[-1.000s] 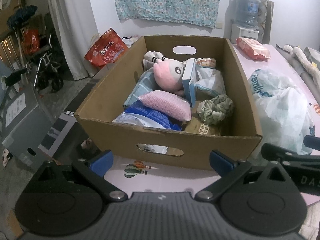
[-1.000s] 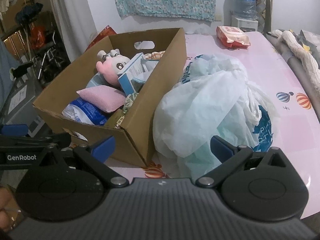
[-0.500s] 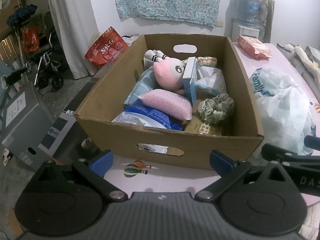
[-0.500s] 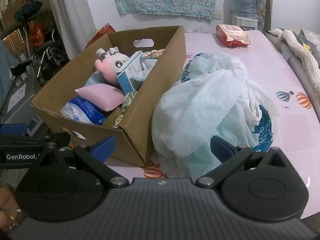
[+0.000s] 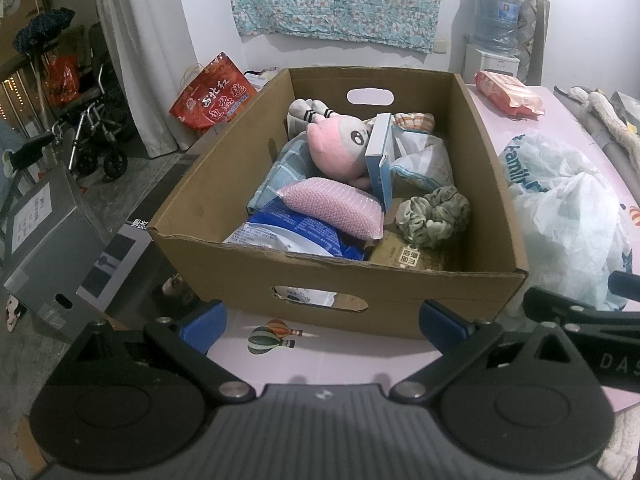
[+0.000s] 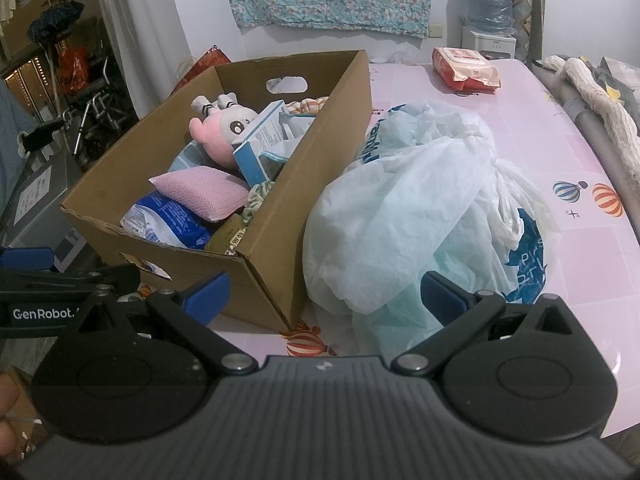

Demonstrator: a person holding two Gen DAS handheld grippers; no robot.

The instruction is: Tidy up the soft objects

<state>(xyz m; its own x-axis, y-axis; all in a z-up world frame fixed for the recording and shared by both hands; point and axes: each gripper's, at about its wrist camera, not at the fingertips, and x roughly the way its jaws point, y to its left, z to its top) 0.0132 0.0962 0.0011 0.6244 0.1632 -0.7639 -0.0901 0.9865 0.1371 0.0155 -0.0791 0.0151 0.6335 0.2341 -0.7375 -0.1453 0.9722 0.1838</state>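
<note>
A brown cardboard box (image 5: 224, 184) (image 6: 332, 128) stands on the pink table, filled with a pink plush toy (image 5: 336, 152) (image 6: 216, 136), a pink sponge (image 5: 332, 206) (image 6: 200, 192), a green scrunchie (image 5: 434, 216), a blue packet (image 5: 296, 232) and a blue-white carton (image 5: 380, 156). My left gripper (image 5: 322, 326) is open in front of the box's near wall, holding nothing. A crumpled white plastic bag (image 6: 424, 216) (image 5: 568, 216) lies right of the box. My right gripper (image 6: 324, 296) is open just before that bag and the box's corner.
A red wet-wipes pack (image 6: 466, 66) lies at the table's far end. Knitted cloth and a grey tube (image 6: 600, 104) run along the right edge. Off the table's left side are a red bag (image 5: 212, 98), a wheelchair (image 5: 96, 132) and a grey box (image 5: 44, 232).
Both grippers have drifted slightly; the box sits a little higher and farther in the right wrist view. Both stay open and nothing has been picked up.
</note>
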